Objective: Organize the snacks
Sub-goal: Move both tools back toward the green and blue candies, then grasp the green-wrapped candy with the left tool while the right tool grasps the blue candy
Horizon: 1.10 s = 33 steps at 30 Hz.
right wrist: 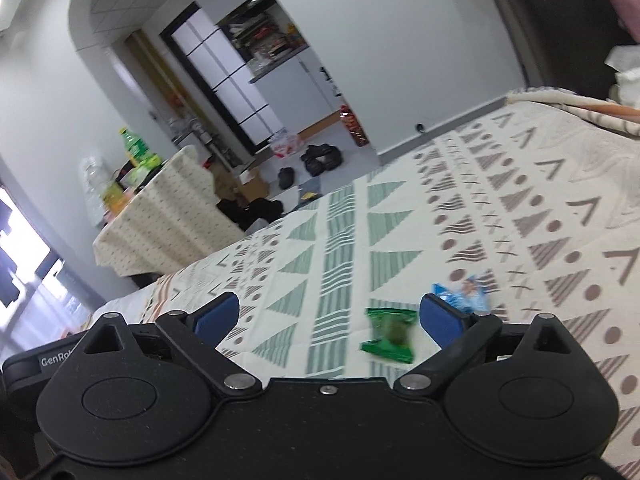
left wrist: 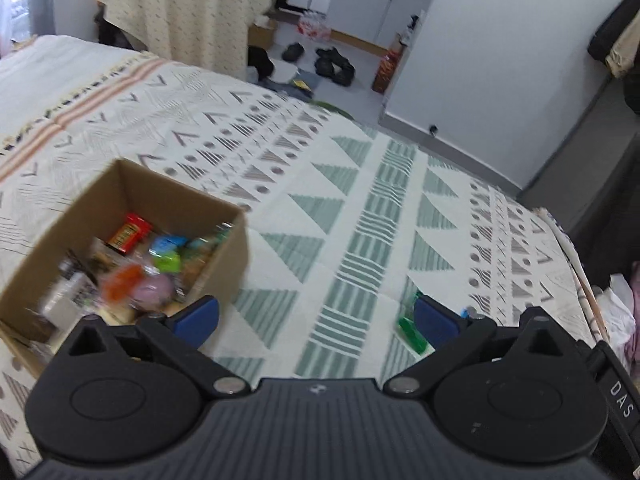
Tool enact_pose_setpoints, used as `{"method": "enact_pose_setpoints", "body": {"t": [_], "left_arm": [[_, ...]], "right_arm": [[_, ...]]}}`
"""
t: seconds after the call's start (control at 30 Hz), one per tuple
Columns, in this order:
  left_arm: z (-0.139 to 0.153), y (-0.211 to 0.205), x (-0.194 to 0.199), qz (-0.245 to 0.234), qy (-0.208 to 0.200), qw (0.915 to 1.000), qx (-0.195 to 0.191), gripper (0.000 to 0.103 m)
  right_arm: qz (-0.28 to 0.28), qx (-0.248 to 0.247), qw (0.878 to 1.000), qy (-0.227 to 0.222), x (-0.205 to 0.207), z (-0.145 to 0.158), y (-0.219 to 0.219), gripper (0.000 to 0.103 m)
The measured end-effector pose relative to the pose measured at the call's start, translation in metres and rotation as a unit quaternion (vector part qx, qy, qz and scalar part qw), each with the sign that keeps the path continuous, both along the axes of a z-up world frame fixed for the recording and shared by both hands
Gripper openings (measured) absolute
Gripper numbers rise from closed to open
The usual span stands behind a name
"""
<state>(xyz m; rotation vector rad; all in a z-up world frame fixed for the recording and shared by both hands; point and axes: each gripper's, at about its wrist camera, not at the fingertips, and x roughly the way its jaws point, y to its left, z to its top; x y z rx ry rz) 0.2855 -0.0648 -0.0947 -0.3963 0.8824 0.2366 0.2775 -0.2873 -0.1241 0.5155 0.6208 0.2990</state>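
A brown cardboard box (left wrist: 228, 264) sits on the patterned bedspread at the left of the left wrist view, filled with several wrapped snacks: a red pack (left wrist: 129, 234), blue, green, orange and pink ones. My left gripper (left wrist: 316, 318) is open and empty, just right of the box. A green wrapped snack (left wrist: 412, 334) lies by its right finger. In the right wrist view, my right gripper (right wrist: 330, 318) is open and empty above the bed. The green snack (right wrist: 390, 338) lies between its fingers, near the right one. A blue wrapped snack (right wrist: 464, 296) lies behind the right fingertip.
The bedspread (left wrist: 340, 208) covers the whole work area. A table with a cream cloth (left wrist: 180, 8) stands beyond the bed. Shoes and bags (left wrist: 328, 62) lie on the floor. The bed's edge runs along the right (left wrist: 576, 264).
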Motion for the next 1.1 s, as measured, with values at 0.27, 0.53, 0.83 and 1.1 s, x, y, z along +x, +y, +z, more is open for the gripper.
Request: {"method": "enact_pose_setpoints", "body": {"t": [0.27,0.53,0.83,1.1], "left_arm": [[-0.018,-0.026,0.021,-0.012,0.021,0.9997,-0.004,0.103],[-0.04,-0.051,0.044,-0.057,0.015,0.9981,-0.017,0.1],[-0.074,-0.067,0.079,-0.091,0.028,0.9943,-0.049,0.09],[-0.111,-0.078,0.107,-0.108,0.052,0.991,-0.06,0.082]], "right_arm": [[-0.037,0.002,0.999,0.023,0.006,-0.013,-0.036,0.097],[-0.063,0.014,0.996,0.063,0.013,-0.037,-0.06,0.091],[-0.072,0.018,0.993,0.093,0.028,-0.058,-0.064,0.081],[-0.082,0.018,0.989,0.119,0.041,-0.075,-0.063,0.079]]}}
